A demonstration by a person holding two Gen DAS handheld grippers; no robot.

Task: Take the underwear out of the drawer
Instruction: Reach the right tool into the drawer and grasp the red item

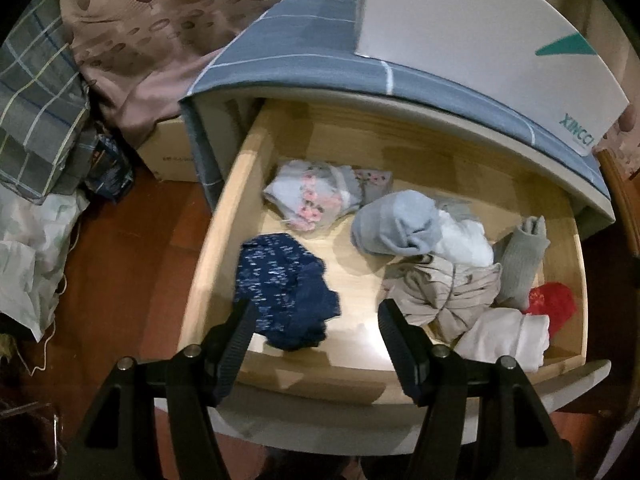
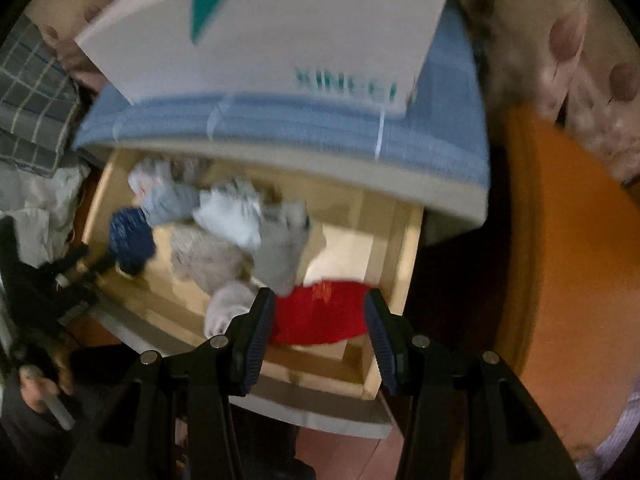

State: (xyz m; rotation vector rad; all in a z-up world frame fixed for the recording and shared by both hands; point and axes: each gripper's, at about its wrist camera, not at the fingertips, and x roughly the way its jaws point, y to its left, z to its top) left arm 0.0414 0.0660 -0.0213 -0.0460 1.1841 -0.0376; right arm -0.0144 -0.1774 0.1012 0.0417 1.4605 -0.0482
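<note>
The wooden drawer [image 1: 216, 248] stands pulled out with several garments in it. Navy patterned underwear [image 1: 286, 292] lies at its front left. Behind it is a floral white-grey piece [image 1: 316, 196]. A light-blue and white bundle [image 1: 404, 224], a beige piece [image 1: 444, 292], a grey sock [image 1: 520, 264] and a red piece [image 1: 552, 304] fill the right side. My left gripper [image 1: 316, 320] hangs open above the drawer's front, its left finger over the navy underwear. In the blurred right wrist view, my right gripper [image 2: 320, 304] is open above the red piece [image 2: 320, 316], holding nothing.
A white box [image 1: 480, 28] with a teal logo sits on the blue-grey cloth [image 1: 304, 40] covering the cabinet top. A cardboard box [image 1: 168, 156], checked bedding [image 1: 36, 120] and white fabric [image 1: 28, 248] crowd the left floor. An orange wooden panel [image 2: 560, 240] stands right of the drawer.
</note>
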